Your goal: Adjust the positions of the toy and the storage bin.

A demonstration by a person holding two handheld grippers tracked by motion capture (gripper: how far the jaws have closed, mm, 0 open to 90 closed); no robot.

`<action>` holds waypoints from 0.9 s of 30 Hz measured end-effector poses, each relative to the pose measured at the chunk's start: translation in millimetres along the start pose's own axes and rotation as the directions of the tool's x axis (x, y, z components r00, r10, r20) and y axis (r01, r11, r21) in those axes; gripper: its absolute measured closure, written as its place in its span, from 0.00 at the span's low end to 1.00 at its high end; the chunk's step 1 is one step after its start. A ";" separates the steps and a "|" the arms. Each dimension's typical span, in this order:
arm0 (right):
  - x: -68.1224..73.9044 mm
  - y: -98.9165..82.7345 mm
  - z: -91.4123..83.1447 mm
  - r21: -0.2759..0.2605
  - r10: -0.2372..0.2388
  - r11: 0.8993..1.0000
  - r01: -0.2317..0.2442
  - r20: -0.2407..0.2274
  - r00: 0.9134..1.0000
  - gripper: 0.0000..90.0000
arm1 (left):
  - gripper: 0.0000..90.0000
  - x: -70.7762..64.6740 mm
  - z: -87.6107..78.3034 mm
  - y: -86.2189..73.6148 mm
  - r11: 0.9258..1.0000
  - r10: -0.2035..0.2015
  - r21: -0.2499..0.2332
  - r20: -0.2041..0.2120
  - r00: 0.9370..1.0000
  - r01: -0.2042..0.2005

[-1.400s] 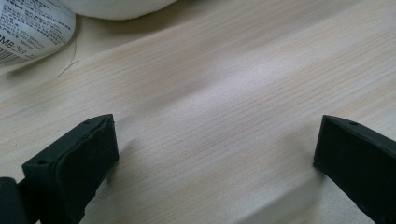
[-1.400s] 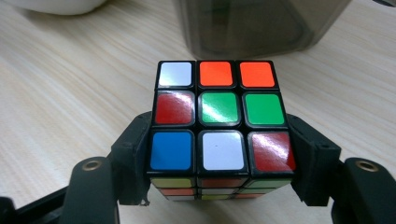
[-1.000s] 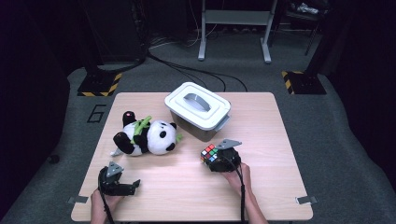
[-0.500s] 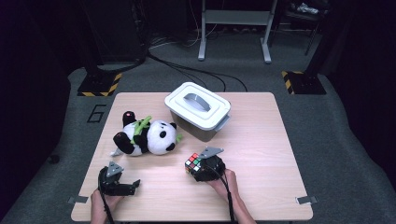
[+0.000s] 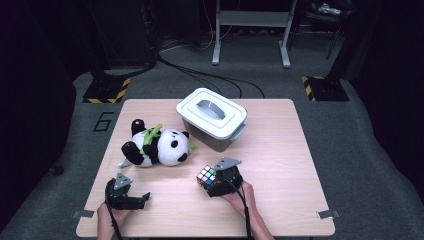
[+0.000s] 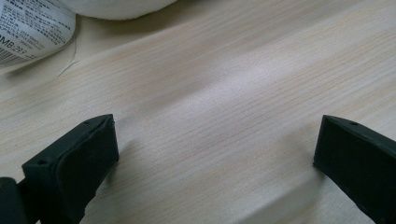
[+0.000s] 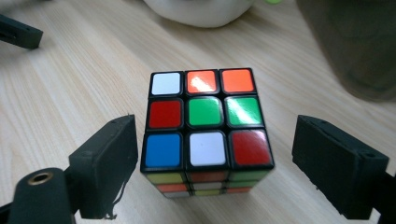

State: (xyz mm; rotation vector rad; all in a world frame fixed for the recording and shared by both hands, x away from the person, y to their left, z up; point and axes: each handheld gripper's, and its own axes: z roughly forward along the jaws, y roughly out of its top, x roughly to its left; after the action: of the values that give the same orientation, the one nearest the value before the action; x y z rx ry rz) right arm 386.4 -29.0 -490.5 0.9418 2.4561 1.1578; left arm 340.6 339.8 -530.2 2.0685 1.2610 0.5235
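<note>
Two grippers at lower edge of high view. Our right gripper (image 7: 212,158) has jaws just been opening, cube (image 7: 205,126) between them on table (image 5: 280,150), left pad near touching, right pad apart: released. Cube sits lower centre of high view, below bin (image 5: 212,117), right of panda (image 5: 155,147). Our left gripper (image 6: 215,158) spread wide over bare wood, empty. Step looks like letting go: we should back right gripper straight off, both pads clear of cube sides, so cube doesn't drag or tip
</note>
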 end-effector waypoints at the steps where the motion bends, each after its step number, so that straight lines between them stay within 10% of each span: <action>1: -1.5 -0.7 -3.3 -0.007 0.001 1.000 -0.001 -0.003 1.000 0.12 | 0.00 0.1 0.0 0.0 1.000 0.001 0.000 0.001 1.000 -0.001; 12: -34.6 -26.4 -47.8 -0.049 0.087 0.995 -0.083 0.077 0.993 0.00 | 0.00 -3.0 -0.1 3.2 0.998 -0.031 -0.050 0.024 0.999 0.032; 27: -91.5 -79.4 -57.1 0.004 0.218 0.974 -0.228 0.274 0.937 0.00 | 0.00 -38.5 -4.3 35.9 0.995 0.059 -0.084 0.103 0.993 -0.051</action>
State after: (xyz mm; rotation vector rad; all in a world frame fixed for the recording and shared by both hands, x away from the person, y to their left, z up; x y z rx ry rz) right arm 392.4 -160.1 -517.3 1.3241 2.1996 0.9750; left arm 342.8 295.3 -501.8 2.0402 1.1067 0.4756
